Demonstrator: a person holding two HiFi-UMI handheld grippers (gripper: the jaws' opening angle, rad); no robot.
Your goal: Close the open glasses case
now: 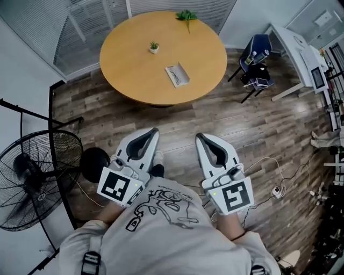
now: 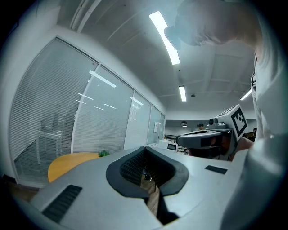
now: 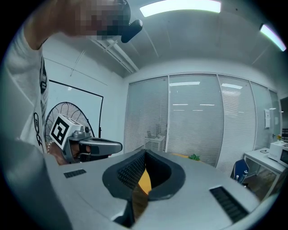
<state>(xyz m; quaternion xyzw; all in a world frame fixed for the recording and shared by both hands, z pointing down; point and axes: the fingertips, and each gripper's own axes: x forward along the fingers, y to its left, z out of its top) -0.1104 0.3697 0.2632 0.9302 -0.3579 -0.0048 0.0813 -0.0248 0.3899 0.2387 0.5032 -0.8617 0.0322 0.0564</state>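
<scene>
Shirt [image 1: 166, 225]: pale with a dark line drawing, lowest in the head view, right beneath us.
Left gripper [image 1: 155, 130]: we hold it low over the wood floor [image 1: 177, 121]. Its jaws are closed tip to tip, leaving only the oval hollow behind the tips, and there is nothing between them.
Right gripper [image 1: 198, 136]: it sits near the left one at the same height. Its jaws also meet at the tips, and it holds nothing.
Glasses case [image 1: 177, 74]: pale and oblong, with its lid open. It lies flat on the round table [image 1: 129, 59], toward the table's near right edge and well apart from both grippers. A thin dark shape shows on its left half, too small for us to name.
Count on the table: we count one case and two bits of greenery. They are a small potted plant [image 1: 154, 47] near the middle and a leafy sprig [image 1: 186, 15] at the far edge.
Count around us: two grippers, one standing fan [image 1: 32, 177] on our left, and one blue chair [image 1: 257, 59] to the right of the table.
</scene>
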